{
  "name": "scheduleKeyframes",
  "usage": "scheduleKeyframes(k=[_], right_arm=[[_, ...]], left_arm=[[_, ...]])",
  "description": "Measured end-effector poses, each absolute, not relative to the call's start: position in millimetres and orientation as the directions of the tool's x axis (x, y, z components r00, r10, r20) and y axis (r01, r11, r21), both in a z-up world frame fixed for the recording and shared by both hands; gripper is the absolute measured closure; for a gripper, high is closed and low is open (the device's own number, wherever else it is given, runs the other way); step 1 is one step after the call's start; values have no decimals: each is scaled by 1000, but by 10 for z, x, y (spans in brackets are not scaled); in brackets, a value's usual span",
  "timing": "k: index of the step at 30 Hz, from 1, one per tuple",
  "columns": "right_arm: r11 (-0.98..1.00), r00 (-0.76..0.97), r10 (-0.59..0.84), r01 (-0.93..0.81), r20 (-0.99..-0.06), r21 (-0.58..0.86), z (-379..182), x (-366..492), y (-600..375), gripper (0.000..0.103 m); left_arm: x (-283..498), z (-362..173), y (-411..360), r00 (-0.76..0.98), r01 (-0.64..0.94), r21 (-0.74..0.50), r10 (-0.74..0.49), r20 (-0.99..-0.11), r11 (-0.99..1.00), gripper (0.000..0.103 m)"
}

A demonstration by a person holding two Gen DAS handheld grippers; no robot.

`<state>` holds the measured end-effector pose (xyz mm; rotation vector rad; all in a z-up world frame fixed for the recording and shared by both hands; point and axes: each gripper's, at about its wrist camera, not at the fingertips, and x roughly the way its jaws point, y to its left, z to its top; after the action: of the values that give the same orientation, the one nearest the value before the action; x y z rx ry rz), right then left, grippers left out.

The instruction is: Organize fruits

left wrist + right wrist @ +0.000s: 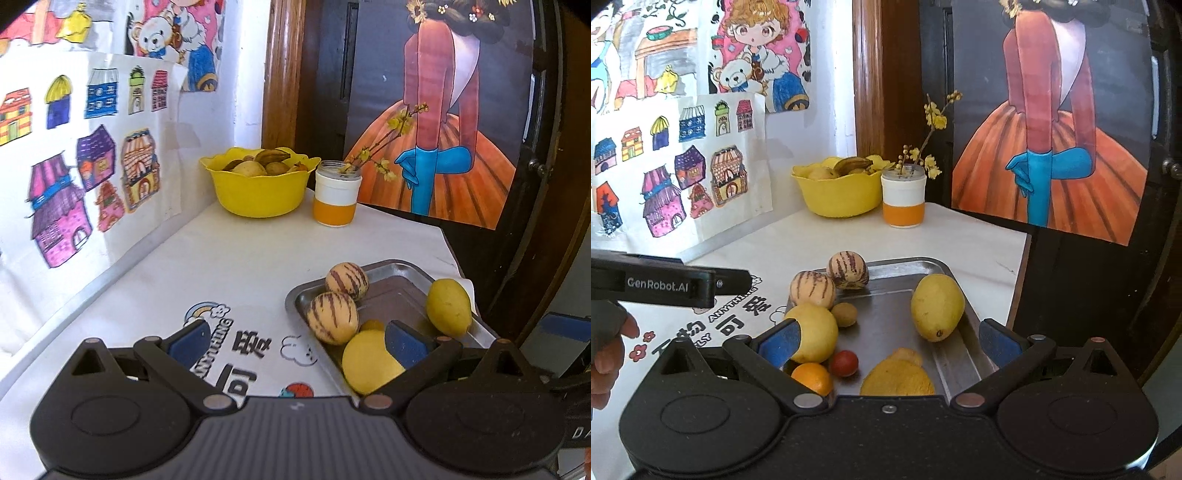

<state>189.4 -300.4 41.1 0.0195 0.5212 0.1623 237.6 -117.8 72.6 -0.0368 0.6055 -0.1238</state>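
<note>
A steel tray (886, 314) holds two striped melons (812, 288), a long yellow fruit (936, 306), a round yellow fruit (814, 332), a small brown fruit (844, 314), a red one (844, 363), an orange (812, 378) and a yellow-orange fruit (897, 378). My right gripper (888, 341) hovers open over the tray's near end, holding nothing. My left gripper (295, 343) is open and empty over the cloth just left of the tray (391, 264), its right finger in front of the round yellow fruit (365, 362). A yellow bowl (258, 192) with fruit sits at the back.
A white and orange jar (334, 199) with flower twigs stands right of the bowl. Drawings cover the wall on the left, and a dark cabinet with a poster closes the right. A hand (605, 354) holds the left tool's black body (665, 284). The table's right edge runs beside the tray.
</note>
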Motion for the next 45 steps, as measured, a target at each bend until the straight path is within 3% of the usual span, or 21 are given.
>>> scheduleKeyframes(k=[18, 27, 45], right_arm=[[998, 926, 52, -55, -373, 1, 383, 1058, -2700, 1], [999, 935, -5, 20, -354, 37, 293, 770, -2540, 1], [999, 955, -1, 11, -297, 33, 16, 385, -2208, 1]], left_arm=[[1612, 658, -747, 849, 49, -143, -116, -516, 989, 1], [1303, 549, -555, 871, 27, -97, -71, -485, 995, 0], [856, 322, -298, 891, 1, -58, -27, -452, 998, 0]])
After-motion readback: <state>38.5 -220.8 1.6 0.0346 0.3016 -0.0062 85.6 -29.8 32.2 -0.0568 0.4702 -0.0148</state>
